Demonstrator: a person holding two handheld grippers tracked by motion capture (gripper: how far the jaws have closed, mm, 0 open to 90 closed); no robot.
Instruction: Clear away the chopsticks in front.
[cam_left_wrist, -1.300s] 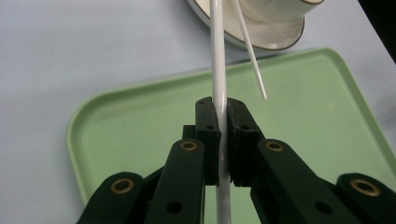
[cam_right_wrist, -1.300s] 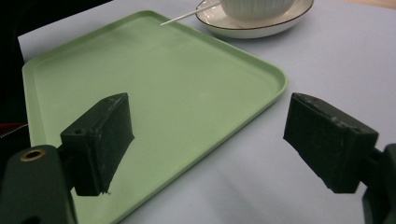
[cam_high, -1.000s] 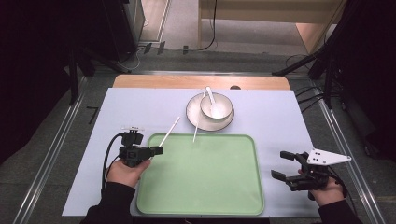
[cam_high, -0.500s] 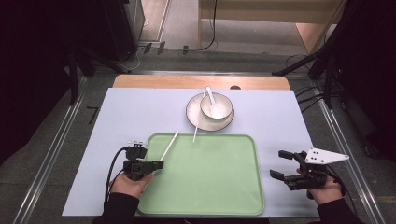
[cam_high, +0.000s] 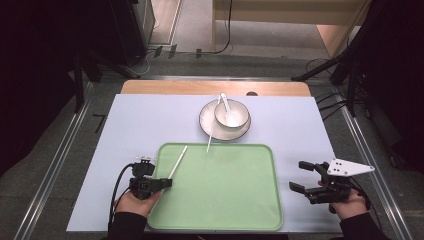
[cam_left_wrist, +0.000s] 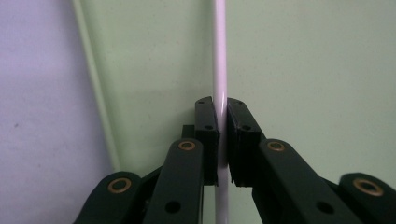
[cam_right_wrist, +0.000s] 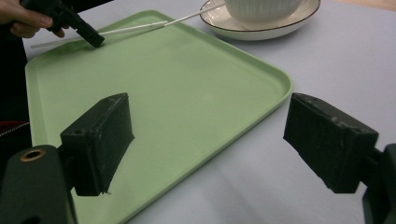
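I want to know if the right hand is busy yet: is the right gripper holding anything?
No, the right gripper has its jaws wide apart with nothing between them, above the corner of the green tray.

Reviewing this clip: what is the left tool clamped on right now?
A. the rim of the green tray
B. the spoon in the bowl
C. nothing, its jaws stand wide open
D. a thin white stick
D. In the left gripper view the left tool has its jaws pressed shut on the thin white stick, which runs on over the green tray.
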